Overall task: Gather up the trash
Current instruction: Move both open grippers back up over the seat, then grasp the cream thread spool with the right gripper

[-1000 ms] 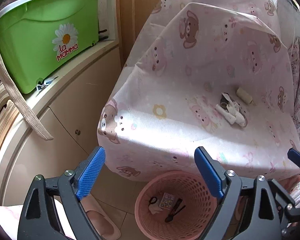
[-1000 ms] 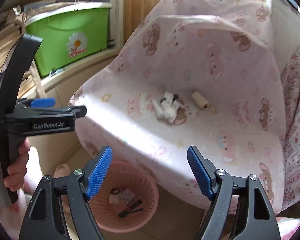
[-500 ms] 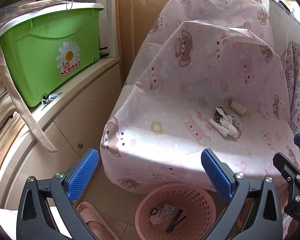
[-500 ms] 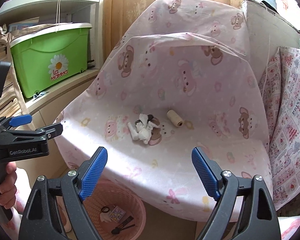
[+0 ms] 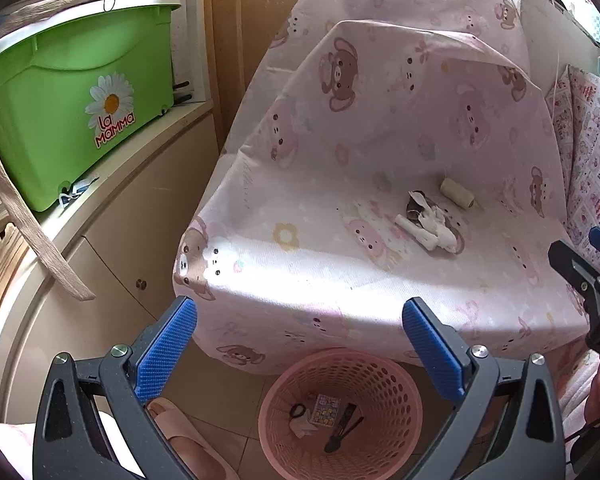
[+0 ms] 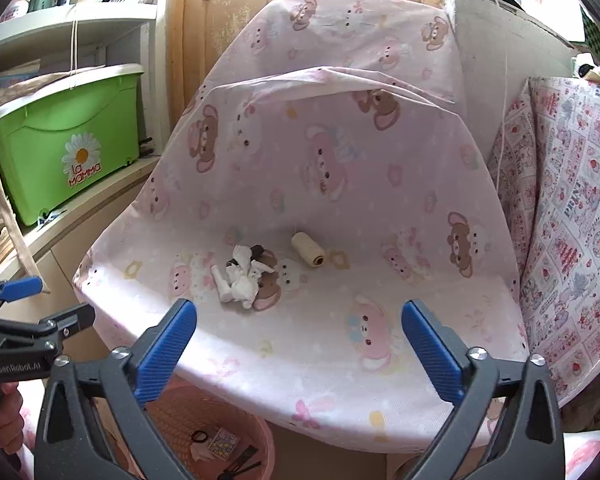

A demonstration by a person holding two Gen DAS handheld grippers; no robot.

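**Both grippers released above the pink-sheeted seat; trash lies on it**

Left wrist view, left to right: green storage box (image 5: 72, 92) on a shelf at upper left. Left gripper (image 5: 300, 356) at the lower edge, blue pads spread wide, nothing between them. Its jaws widened a little further just now. Pink basket (image 5: 396, 376) on the floor at lower centre, holding small bits of rubbish. On the pink bear-print sheet (image 5: 380, 128), right of centre: crumpled white tissue wad (image 5: 430, 222), with a cream thread spool (image 5: 456, 196) just beside it, up and to the right.

Right wrist view: basket rim at lower left, partly behind the gripper frame. Right gripper (image 6: 299, 350) at the lower edge, jaws just been opening, now wide apart and empty. Tissue wad sits above the left pad, centre frame; spool just right of it. Patterned cushion (image 6: 572, 216) at far right.
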